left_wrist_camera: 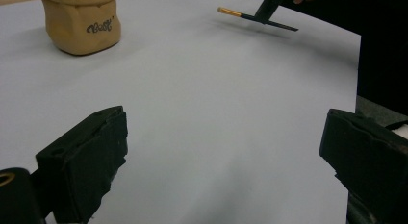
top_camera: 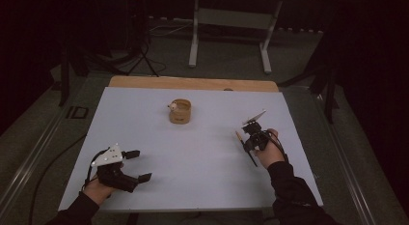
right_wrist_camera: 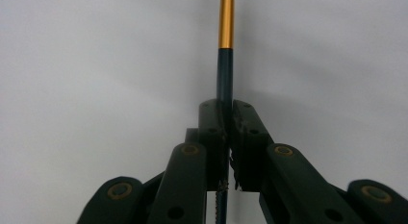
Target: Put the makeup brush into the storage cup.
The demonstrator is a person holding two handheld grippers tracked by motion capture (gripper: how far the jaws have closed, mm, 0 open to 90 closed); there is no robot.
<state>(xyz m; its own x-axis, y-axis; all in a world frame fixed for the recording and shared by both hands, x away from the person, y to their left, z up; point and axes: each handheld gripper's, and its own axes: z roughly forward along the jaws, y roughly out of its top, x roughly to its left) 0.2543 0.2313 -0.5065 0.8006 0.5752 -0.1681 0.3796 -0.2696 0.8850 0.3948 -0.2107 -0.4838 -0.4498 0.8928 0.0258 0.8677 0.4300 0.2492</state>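
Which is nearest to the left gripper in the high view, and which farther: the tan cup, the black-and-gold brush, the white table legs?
1. Tan cup, up and right of the left gripper, mid-table.
2. Black-and-gold brush, across at the right, held in the right gripper.
3. White table legs, beyond the table's far edge.

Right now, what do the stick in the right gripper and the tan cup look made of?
Stick: dark, smooth shaft with a shiny gold band, likely painted wood or plastic with a metal sleeve. Cup: matte tan with rounded, slightly uneven walls and printed lettering, possibly wood or soft plastic.
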